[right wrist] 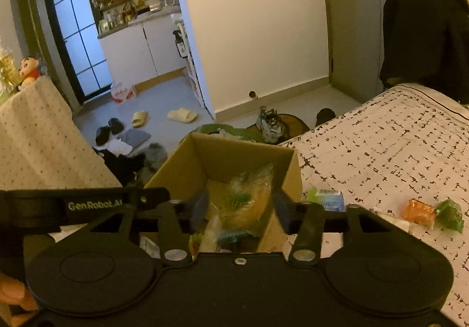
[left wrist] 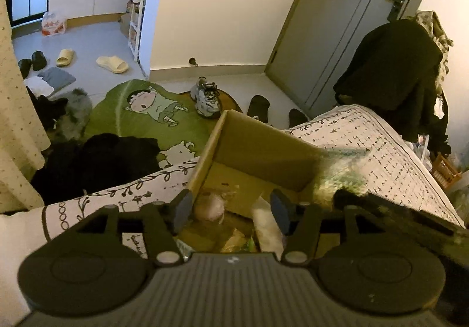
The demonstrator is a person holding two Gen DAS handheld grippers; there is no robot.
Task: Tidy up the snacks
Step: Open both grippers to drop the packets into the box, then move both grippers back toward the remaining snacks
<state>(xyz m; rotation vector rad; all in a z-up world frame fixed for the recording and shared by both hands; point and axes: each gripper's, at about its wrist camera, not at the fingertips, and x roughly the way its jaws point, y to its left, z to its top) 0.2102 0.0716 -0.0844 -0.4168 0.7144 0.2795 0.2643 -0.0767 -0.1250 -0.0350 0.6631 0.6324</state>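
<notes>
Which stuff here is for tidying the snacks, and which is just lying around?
For the job:
- cardboard box
- snack packets in the box
- orange snack, green snack and blue packet on the bed

Just lying about:
- yellow slippers
- sneaker
- green rug
- black jacket

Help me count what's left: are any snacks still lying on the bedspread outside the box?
Yes: an orange packet and a green packet lie on the bedspread, beside the cardboard box.
</notes>
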